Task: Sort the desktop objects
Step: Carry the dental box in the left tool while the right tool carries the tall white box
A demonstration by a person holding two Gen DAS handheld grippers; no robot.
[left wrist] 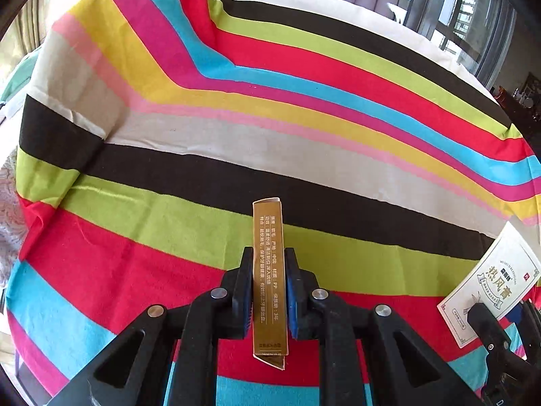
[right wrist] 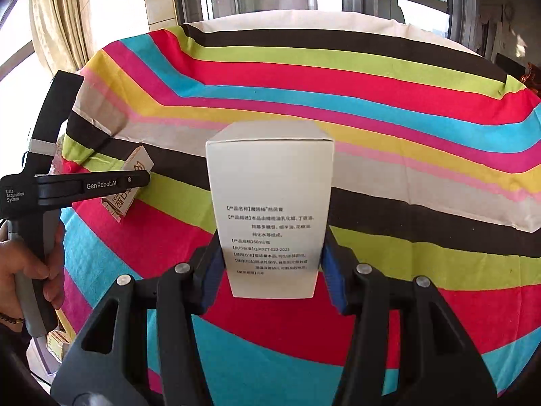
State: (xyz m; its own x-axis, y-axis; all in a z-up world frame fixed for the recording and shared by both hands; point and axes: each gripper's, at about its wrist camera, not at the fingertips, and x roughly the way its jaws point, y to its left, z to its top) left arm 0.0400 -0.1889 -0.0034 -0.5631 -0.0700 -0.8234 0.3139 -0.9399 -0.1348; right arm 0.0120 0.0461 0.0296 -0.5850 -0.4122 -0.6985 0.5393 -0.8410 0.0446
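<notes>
My left gripper (left wrist: 269,260) is shut on a slim gold box (left wrist: 268,270) with Chinese print, held lengthwise between the blue pads above the striped cloth. My right gripper (right wrist: 272,247) is shut on a white carton (right wrist: 270,209) with black Chinese text, held upright over the cloth. In the left wrist view the white carton (left wrist: 490,280) and the right gripper (left wrist: 490,338) show at the right edge. In the right wrist view the left gripper (right wrist: 135,177) shows at the left, held by a hand, with the gold box (right wrist: 130,182) partly hidden behind its finger.
A table under a bright striped cloth (left wrist: 236,128) fills both views. A cream cloth (right wrist: 304,20) covers its far side. Curtains (right wrist: 57,17) and windows stand behind. Small boxes (right wrist: 57,341) lie off the table's lower left edge.
</notes>
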